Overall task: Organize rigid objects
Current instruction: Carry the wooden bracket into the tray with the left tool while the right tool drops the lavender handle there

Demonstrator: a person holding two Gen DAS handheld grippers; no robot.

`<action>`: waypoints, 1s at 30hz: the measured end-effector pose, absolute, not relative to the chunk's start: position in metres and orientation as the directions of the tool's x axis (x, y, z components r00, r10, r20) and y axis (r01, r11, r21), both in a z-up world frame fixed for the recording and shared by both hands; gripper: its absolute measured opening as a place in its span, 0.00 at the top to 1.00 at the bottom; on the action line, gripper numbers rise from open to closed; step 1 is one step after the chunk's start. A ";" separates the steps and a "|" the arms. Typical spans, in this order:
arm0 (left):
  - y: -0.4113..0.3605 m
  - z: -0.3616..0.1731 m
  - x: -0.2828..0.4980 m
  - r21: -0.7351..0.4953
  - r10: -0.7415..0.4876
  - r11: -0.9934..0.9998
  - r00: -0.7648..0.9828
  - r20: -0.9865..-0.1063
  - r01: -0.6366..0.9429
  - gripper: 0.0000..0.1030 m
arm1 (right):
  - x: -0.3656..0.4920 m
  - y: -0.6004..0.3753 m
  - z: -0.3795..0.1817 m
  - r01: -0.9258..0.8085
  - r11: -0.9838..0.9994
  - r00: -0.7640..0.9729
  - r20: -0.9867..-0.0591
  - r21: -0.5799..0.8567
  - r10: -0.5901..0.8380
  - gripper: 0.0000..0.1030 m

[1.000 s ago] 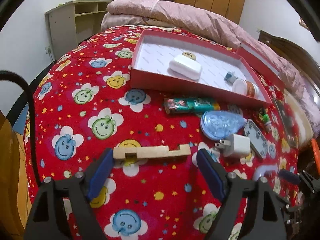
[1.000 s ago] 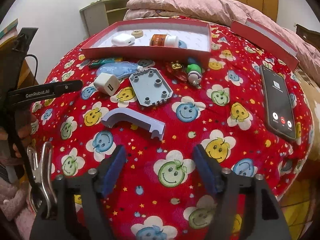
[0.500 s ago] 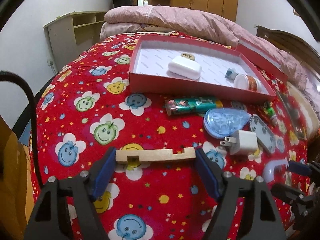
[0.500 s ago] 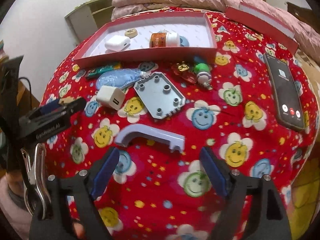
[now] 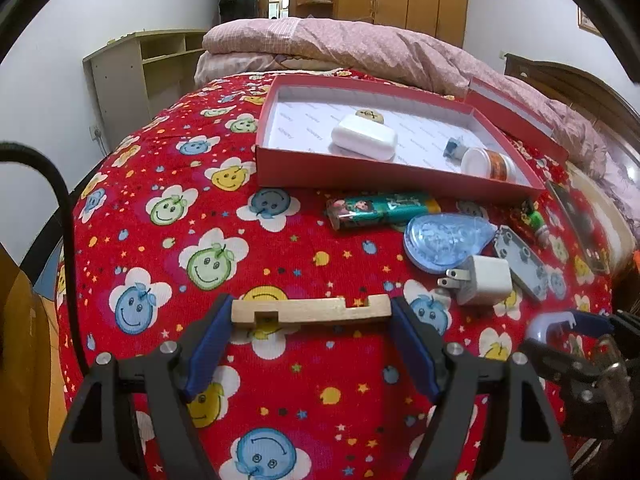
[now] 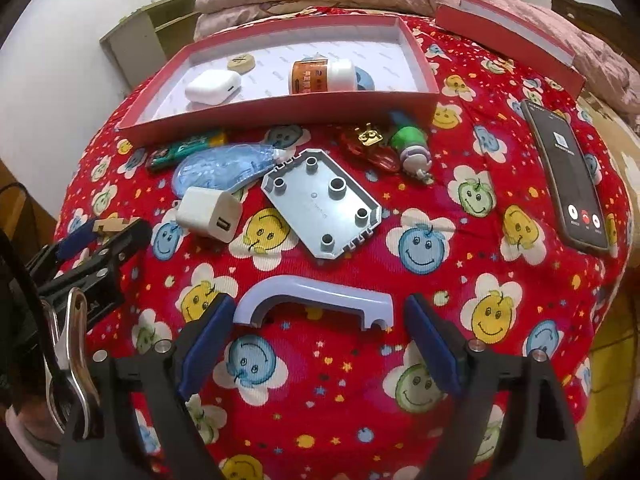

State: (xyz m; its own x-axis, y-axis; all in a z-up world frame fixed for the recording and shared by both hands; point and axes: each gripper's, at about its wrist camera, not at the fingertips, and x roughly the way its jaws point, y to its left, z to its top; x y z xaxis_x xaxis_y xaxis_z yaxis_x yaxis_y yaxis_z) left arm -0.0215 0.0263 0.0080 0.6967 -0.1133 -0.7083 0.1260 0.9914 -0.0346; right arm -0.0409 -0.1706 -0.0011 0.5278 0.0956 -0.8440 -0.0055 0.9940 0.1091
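Note:
A notched wooden bar (image 5: 311,311) lies on the red smiley bedspread, and my left gripper (image 5: 311,322) is shut on it, both blue pads touching its ends. A lilac plastic handle (image 6: 316,300) lies between the open fingers of my right gripper (image 6: 318,330), the left pad near its end and the right pad apart from it. A red box (image 5: 360,168) at the back holds a white earbud case (image 5: 365,136), a small jar (image 5: 488,163) and a round token (image 5: 370,115).
Between box and grippers lie a green lighter (image 5: 382,210), a blue teardrop case (image 5: 444,240), a white charger (image 5: 482,284), a grey plate (image 6: 320,208), small toys (image 6: 408,144) and a phone (image 6: 568,172). The box lid (image 6: 508,36) lies at the back right.
My left gripper moved forward and closed on the wooden bar. My right gripper moved forward until the lilac handle lay between its fingers.

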 end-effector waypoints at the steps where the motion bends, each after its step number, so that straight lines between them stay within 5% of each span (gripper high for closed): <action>1: 0.026 0.008 -0.022 -0.033 -0.112 0.991 0.697 -0.708 0.127 0.22 | -0.041 -0.170 -0.001 -0.001 0.995 0.531 -0.843 0.099 0.084 0.17; 3: 0.026 0.008 -0.021 -0.029 -0.110 0.992 0.697 -0.708 0.126 0.22 | -0.041 -0.170 0.000 0.012 0.997 0.538 -0.841 0.070 0.053 0.25; 30: 0.013 0.068 -0.009 -0.100 -0.177 0.983 0.688 -0.704 0.151 0.22 | -0.034 -0.195 0.046 -0.095 0.984 0.661 -0.730 0.149 0.174 0.26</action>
State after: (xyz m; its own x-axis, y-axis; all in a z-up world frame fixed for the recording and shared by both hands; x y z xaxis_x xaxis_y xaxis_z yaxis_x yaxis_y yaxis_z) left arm -0.0091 0.0133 0.0683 0.6875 -0.1770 -0.7043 0.1510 0.9835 -0.0997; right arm -0.0343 -0.1955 0.0456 0.6611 0.1745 -0.7298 -0.0952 0.9842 0.1491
